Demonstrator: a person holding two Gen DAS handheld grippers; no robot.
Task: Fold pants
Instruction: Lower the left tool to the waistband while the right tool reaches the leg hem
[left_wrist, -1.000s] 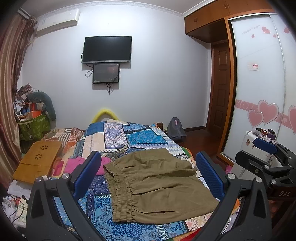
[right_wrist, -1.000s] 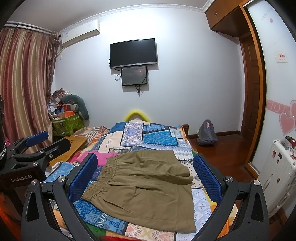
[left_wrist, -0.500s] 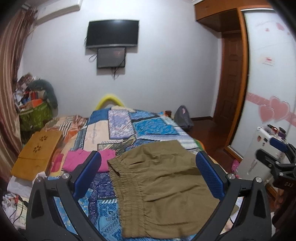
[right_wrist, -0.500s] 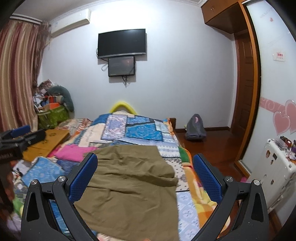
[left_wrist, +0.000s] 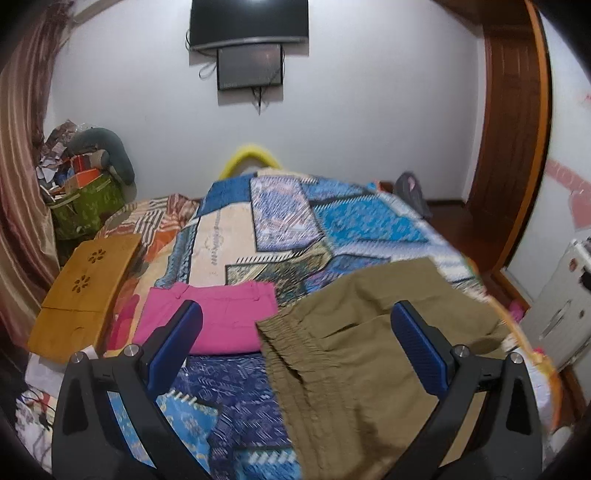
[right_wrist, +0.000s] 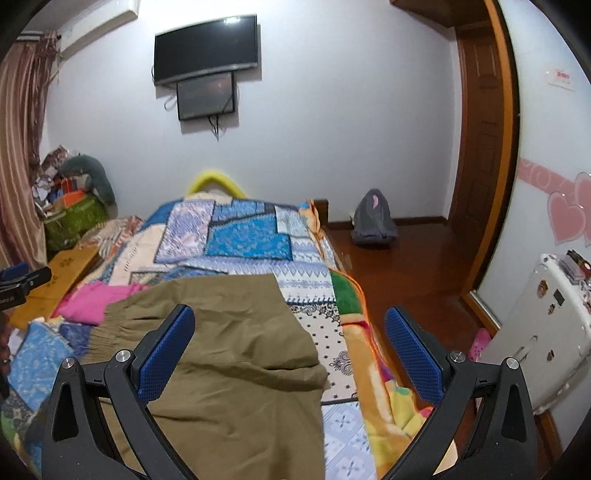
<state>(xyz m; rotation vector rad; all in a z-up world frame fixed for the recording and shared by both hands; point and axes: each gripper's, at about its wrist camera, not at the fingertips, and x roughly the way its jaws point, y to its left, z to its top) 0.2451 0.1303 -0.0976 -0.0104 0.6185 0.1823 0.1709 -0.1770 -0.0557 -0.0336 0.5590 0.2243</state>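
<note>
Now | olive pants (left_wrist: 362, 354) flat on bed (right_wrist: 314, 288), hem near right edge | both grippers' jaws wide, holding nothing

The left handheld gripper (left_wrist: 295, 350) has a matte black plastic frame whose two thick arms spread in a V, each pierced by a long teardrop slot. Two round silver screws sit on each arm near the finger joint. Its flat rectangular finger pads (left_wrist: 415, 347) are deep blue with a fine dotted texture. The right handheld gripper (right_wrist: 290, 352) is built the same: black slotted arms, paired silver screws, and blue dimpled pads (right_wrist: 413, 354) on black backings. White lettering on the left unit's black body is partly legible from the right wrist view.
</note>
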